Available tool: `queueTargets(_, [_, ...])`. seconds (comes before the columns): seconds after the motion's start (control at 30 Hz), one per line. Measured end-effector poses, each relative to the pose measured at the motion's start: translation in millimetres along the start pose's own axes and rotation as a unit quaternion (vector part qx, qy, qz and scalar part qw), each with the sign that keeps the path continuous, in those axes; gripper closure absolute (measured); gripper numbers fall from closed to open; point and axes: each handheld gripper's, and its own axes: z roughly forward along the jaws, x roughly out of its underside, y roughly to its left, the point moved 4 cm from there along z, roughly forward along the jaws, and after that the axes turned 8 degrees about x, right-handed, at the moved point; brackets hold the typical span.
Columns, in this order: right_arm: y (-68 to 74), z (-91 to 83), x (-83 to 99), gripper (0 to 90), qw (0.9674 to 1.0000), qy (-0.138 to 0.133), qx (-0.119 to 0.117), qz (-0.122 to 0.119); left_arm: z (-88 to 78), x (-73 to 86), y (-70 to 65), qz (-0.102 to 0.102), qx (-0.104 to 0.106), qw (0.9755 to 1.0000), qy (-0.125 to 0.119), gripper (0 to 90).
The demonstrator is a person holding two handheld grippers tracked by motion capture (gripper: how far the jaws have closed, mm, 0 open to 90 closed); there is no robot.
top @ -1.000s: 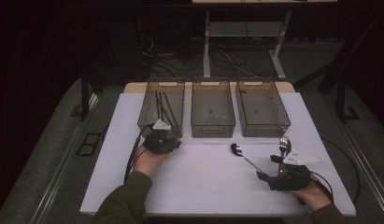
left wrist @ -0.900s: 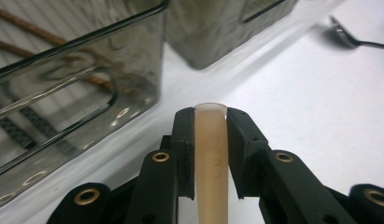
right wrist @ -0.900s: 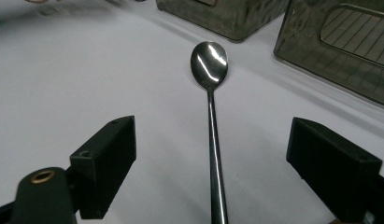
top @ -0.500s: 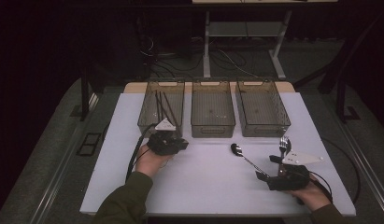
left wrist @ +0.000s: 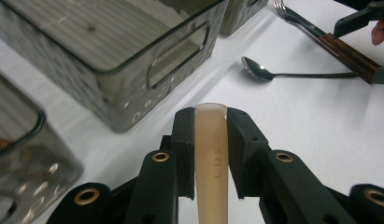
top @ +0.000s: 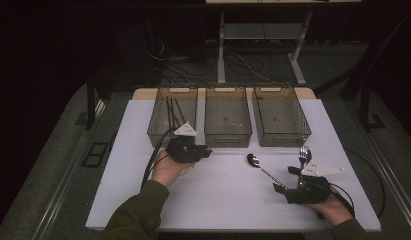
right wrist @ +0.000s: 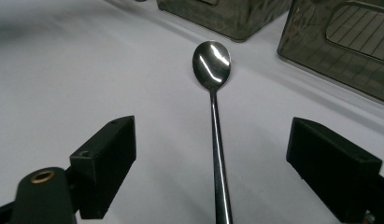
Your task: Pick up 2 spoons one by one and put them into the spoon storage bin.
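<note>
My left gripper (top: 202,150) hovers in front of the gap between the left bin (top: 158,131) and the middle bin (top: 228,136), pointing right. Its jaws are shut on a cream-coloured bar (left wrist: 211,154) with embossed letters. A steel spoon (top: 254,160) lies on the white table, bowl toward the bins. My right gripper (top: 286,179) stands open at the front right, low over the table. The spoon handle (right wrist: 217,154) runs between the jaws, touching neither. A fork (top: 304,152) with a brown handle (left wrist: 348,52) lies just right of the spoon, beside the right gripper.
Three smoky see-through bins stand in a row at the back of the white table (top: 218,205). The left one holds several dark sticks (top: 173,111). The right bin (top: 304,131) stands behind the fork. Beyond the table's far edge are desk legs and cables.
My left gripper has shifted a little to the right and lifted slightly, still shut. The right gripper, spoon and fork have not moved.
</note>
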Motion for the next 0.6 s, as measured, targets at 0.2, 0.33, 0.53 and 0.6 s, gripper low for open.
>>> queueTargets(0.2, [-1.5,-0.9,-0.2,15.6,1.0,-0.003,0.004,0.005,4.5,-19.6,-0.3,0.011,0.007,0.9999,0.001,73.9])
queueTargets(0.33, [-1.9,-1.8,-0.7,15.6,1.0,-0.006,0.003,0.004,8.3,-33.5,-0.4,0.017,0.011,0.9998,-0.001,73.9])
queueTargets(0.53, [-3.3,-3.1,-1.9,15.6,0.9999,-0.013,0.0,0.01,14.5,-54.8,3.0,0.031,0.008,0.9995,-0.006,73.8])
queueTargets(0.6, [-3.8,-3.5,-2.2,15.6,0.9998,-0.015,-0.001,0.009,16.4,-62.0,5.7,0.03,0.005,0.9995,-0.007,73.8])
